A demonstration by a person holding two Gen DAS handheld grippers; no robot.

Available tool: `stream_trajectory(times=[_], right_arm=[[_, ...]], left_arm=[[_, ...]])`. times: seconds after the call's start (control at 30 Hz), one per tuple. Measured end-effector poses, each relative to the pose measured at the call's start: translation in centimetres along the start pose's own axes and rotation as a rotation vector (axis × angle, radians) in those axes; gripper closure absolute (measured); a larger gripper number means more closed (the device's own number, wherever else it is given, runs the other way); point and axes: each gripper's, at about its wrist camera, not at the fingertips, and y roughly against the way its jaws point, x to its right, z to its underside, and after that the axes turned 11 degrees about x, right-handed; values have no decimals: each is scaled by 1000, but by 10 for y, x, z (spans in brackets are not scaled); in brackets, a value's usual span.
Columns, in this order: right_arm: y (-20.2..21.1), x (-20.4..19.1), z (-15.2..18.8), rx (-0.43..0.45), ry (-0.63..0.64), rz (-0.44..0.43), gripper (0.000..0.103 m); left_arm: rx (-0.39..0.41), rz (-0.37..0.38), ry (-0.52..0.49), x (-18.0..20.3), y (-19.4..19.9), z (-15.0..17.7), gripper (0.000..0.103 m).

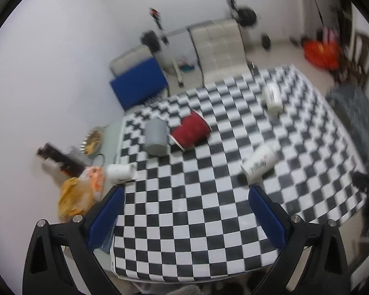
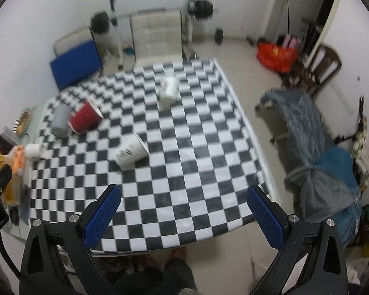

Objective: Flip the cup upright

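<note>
Several cups lie on the checkered tablecloth (image 1: 196, 221). A white printed cup (image 1: 258, 163) lies on its side near the middle; it also shows in the right wrist view (image 2: 131, 152). A red cup (image 1: 192, 131) (image 2: 86, 118) lies on its side beside a grey cup (image 1: 156, 137) (image 2: 60, 120) that stands mouth down. Another white cup (image 1: 273, 97) (image 2: 168, 89) stands mouth down farther back. A white cup (image 1: 120, 172) (image 2: 34, 151) lies at the left edge. My left gripper (image 1: 187, 191) and right gripper (image 2: 184, 191) are open, empty, above the table's near side.
A beige chair (image 2: 157, 36) and a blue cushion (image 2: 73, 65) stand behind the table. Bags and clutter (image 1: 78, 191) sit at the table's left end. A cloth-covered heap (image 2: 319, 142) and an orange bag (image 2: 275, 54) are on the floor at right.
</note>
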Motion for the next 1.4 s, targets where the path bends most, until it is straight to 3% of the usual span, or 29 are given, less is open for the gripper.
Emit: stream_trajectory(times=[0.27, 0.47, 0.67, 0.8, 0.83, 0.93, 1.1, 1.4], right_arm=[[-161, 30, 11, -165, -26, 12, 0], [-237, 49, 11, -250, -61, 22, 0], [-279, 68, 12, -304, -106, 24, 0], [-294, 72, 13, -331, -125, 21, 0], [-297, 73, 13, -337, -129, 19, 0], [-304, 72, 13, -352, -141, 14, 0], [-302, 66, 15, -358, -146, 1, 0], [-292, 33, 15, -386, -135, -30, 0]], left_arm=[[-107, 75, -224, 80, -122, 5, 0], [-173, 152, -343, 127, -182, 11, 0], [-215, 217, -418, 155, -218, 12, 0], [-257, 274, -401, 161, -235, 7, 1], [-261, 287, -397, 163, -239, 6, 5], [-277, 325, -393, 165, -247, 4, 39], [-298, 353, -297, 148, -251, 2, 39], [-417, 365, 72, 83, -250, 14, 39]])
